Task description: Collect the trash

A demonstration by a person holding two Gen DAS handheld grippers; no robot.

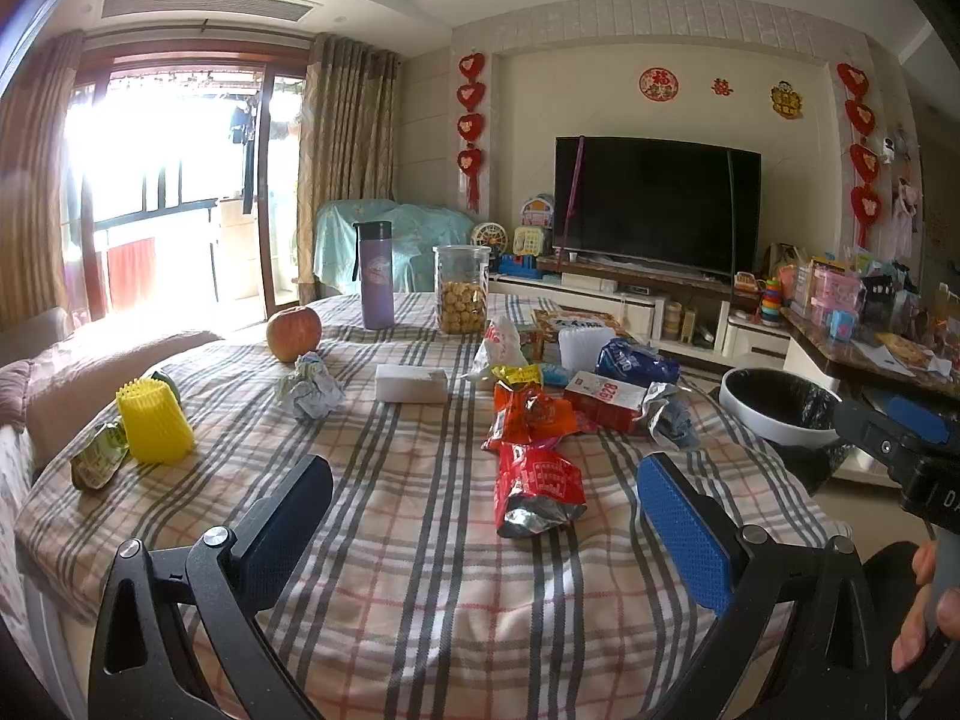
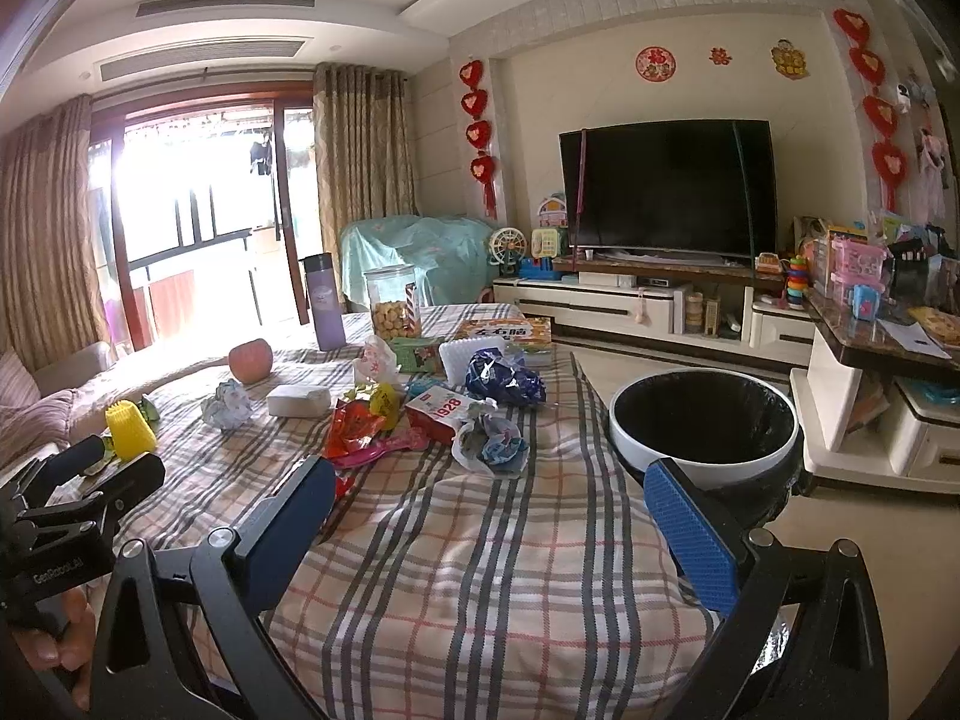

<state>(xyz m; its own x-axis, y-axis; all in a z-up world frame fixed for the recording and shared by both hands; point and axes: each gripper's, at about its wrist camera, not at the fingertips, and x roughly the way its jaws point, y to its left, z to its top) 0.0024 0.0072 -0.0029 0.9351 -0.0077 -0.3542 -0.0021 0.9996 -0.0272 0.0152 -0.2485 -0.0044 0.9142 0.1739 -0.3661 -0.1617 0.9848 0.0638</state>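
Note:
Trash lies on the plaid tablecloth [image 1: 420,570]: a red snack bag [image 1: 537,495], an orange-red wrapper [image 1: 528,414], a red 1928 box [image 1: 606,399], a blue bag [image 1: 636,363], a crumpled silver wrapper [image 1: 666,414], a crumpled paper ball [image 1: 309,387] and a green wrapper [image 1: 99,462]. A white bin with a black liner [image 2: 705,429] stands off the table's right edge. My left gripper [image 1: 483,534] is open and empty, just short of the red snack bag. My right gripper [image 2: 489,534] is open and empty over bare cloth, left of the bin.
An apple [image 1: 294,333], a purple flask [image 1: 375,276], a cookie jar [image 1: 461,288], a tissue pack [image 1: 411,383] and a yellow ribbed cup [image 1: 153,420] share the table. A sofa [image 1: 90,372] lies left. A TV stand [image 2: 630,300] and cluttered counter [image 2: 888,336] are behind and right.

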